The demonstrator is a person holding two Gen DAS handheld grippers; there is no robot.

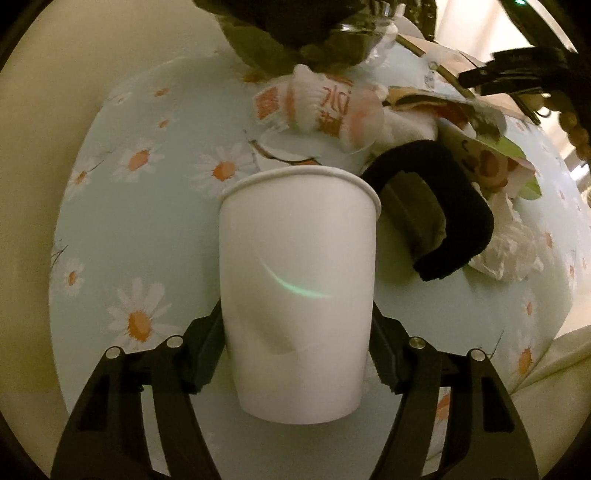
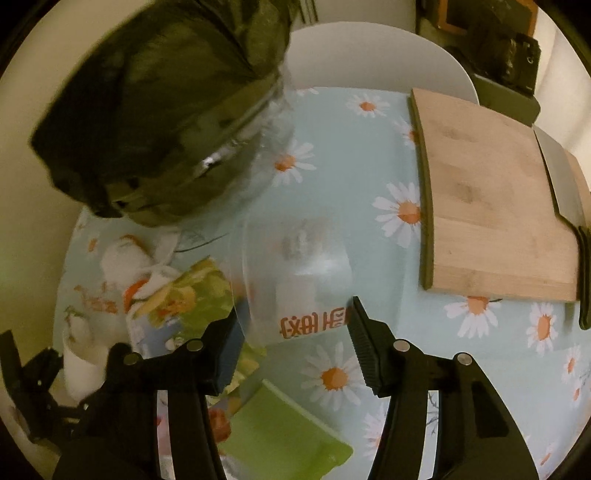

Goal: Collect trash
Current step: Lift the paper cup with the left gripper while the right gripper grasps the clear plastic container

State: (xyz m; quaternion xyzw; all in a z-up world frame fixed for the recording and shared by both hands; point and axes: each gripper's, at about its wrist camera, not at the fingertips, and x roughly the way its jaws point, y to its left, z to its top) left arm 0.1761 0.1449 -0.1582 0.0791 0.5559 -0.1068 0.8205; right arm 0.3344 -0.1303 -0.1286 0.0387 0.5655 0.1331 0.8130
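My left gripper (image 1: 297, 345) is shut on a white paper cup (image 1: 297, 295), held upright above the daisy tablecloth (image 1: 147, 221); its wall is dented. Behind it lie a crumpled white wrapper with red print (image 1: 317, 105), crumpled tissue (image 1: 506, 247), a black band (image 1: 443, 206) and colourful packaging (image 1: 487, 155). My right gripper (image 2: 295, 332) holds a clear plastic cup with red print (image 2: 295, 280) between its fingers. A dark green trash bag over a clear bin (image 2: 162, 110) stands at the upper left, and also shows in the left wrist view (image 1: 295, 33).
A wooden cutting board (image 2: 495, 206) lies at the right on the tablecloth (image 2: 369, 184), with a dark knife blade (image 2: 569, 184) on it. Colourful wrappers (image 2: 184, 299) and a green packet (image 2: 280, 432) lie under my right gripper. A white chair (image 2: 369, 55) stands behind the table.
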